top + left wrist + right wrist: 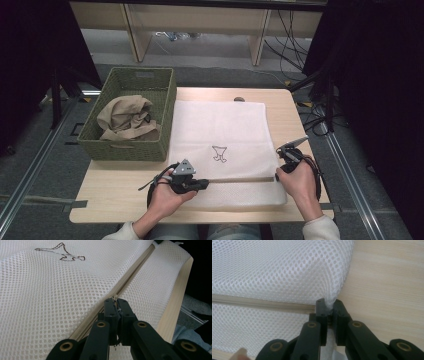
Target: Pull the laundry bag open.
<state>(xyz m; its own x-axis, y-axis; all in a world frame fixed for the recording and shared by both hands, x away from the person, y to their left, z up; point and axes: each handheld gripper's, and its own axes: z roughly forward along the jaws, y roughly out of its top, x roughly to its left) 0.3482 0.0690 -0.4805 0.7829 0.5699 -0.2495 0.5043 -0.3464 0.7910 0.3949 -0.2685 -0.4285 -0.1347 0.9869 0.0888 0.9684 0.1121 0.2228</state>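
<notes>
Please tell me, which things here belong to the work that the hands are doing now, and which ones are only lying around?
Belonging to the work:
- white mesh laundry bag
- its zipper, pull pinched by the left tool
- bag's edge, pinched by the right tool

Only lying about:
- green woven basket
- beige cloth inside the basket
- cables on the floor beyond the table

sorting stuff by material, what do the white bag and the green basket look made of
White bag: soft synthetic mesh, likely polyester, judging by the even round holes and slight sheen; beige zipper tape.
Green basket: woven, matte, maybe paper cord or wicker, judging by its braided rows.
</notes>
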